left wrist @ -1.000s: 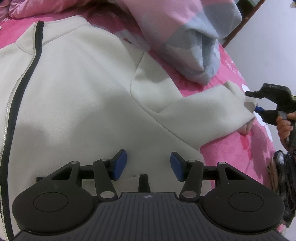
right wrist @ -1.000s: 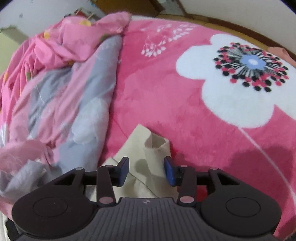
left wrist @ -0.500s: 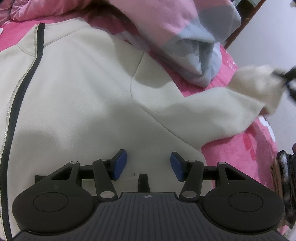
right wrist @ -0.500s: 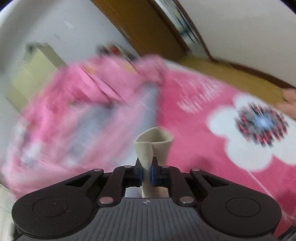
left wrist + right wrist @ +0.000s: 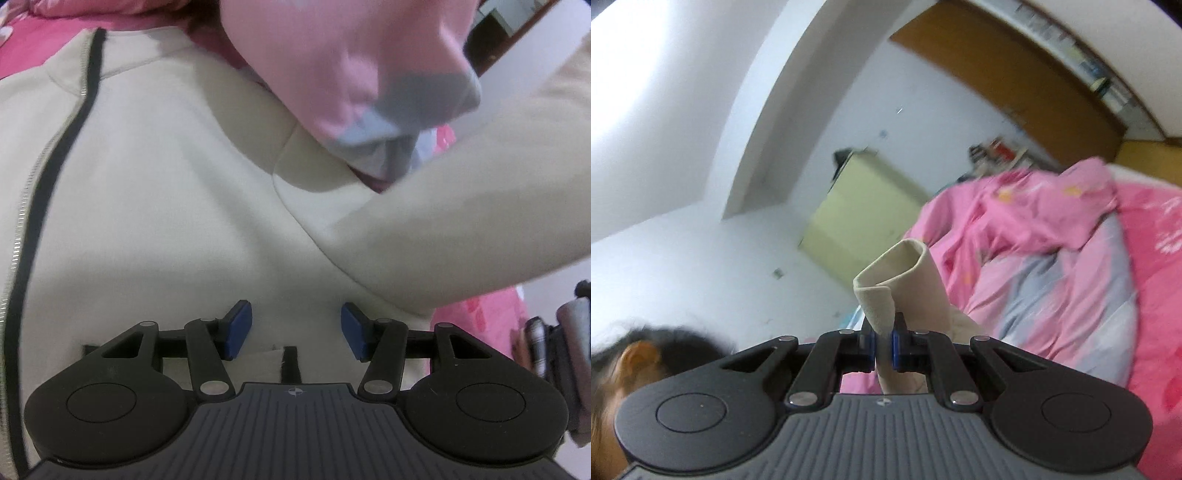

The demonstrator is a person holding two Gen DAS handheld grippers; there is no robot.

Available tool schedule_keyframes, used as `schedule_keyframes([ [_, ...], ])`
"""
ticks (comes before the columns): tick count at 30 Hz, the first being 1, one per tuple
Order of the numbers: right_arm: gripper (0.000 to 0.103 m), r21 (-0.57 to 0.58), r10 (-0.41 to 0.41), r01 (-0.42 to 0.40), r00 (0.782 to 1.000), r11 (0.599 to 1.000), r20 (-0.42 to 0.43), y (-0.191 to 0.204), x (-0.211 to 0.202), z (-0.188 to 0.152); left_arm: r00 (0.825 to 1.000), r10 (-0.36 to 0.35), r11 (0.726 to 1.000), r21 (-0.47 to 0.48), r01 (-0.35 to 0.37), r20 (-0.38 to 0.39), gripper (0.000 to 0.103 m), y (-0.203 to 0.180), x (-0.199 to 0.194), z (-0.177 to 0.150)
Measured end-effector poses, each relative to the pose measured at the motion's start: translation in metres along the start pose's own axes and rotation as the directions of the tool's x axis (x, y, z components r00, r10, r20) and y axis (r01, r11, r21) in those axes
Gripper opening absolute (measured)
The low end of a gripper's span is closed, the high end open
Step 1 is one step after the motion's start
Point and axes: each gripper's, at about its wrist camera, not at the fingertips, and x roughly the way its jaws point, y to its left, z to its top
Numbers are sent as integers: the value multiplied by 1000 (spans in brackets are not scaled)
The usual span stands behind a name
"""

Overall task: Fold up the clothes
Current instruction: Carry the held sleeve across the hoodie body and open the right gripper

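Raised since earlier, right gripper clamps jacket sleeve cuff; left gripper jaws wide over cream jacket, sleeve at 2 o'clock.

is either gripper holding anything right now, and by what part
The right gripper is shut on the cream jacket's sleeve, pinching it at the cuff. The left gripper is open over the jacket body, holding nothing.

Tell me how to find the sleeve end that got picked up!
Start at the big pink bed cover with the crumpled pink and grey quilt on it. In front of the quilt, the right tool is shut on a cuff. It is the only cream, rolled-open tube of cloth lifted in the air.
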Motion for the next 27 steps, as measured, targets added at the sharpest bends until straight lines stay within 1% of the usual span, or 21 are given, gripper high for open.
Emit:
schedule_keyframes([
  [3,8,24,94,-92,992,995,-81,19,11,-19,1000,-14,999,-36,15,14,54,20,-25,-1],
  [5,8,50,160,-154,975,987,-152,30,24,-35,1000,-11,998,-64,12,17,54,36,-43,-3],
  [6,9,64,190,-181,964,981,-187,36,31,-44,1000,-4,997,-75,5,20,54,45,-53,-4],
  [8,9,103,228,-208,939,973,-258,46,49,-67,999,14,995,-97,-11,31,54,63,-75,-8],
  [11,9,209,283,-219,891,953,-355,54,85,-112,998,45,989,-146,-37,53,54,93,-109,-14],
  [13,9,242,290,-202,858,949,-425,57,112,-147,995,74,981,-186,-60,69,53,114,-130,-17],
  [15,9,225,278,-189,827,956,-489,63,136,-179,990,108,970,-229,-85,89,53,137,-151,-21],
  [17,9,182,246,-173,807,968,-537,71,158,-214,984,140,956,-273,-106,108,54,158,-171,-27],
  [18,9,170,237,-170,801,971,-550,73,169,-230,981,156,948,-296,-116,116,53,169,-179,-31],
  [21,9,116,179,-138,799,984,-574,79,193,-270,972,192,922,-363,-133,132,53,195,-199,-41],
  [24,9,24,105,-113,801,993,-589,80,220,-305,968,206,911,-389,-137,142,53,209,-209,-45],
  [27,9,-70,32,-94,793,993,-608,80,237,-345,965,217,901,-410,-138,150,53,222,-218,-49],
])
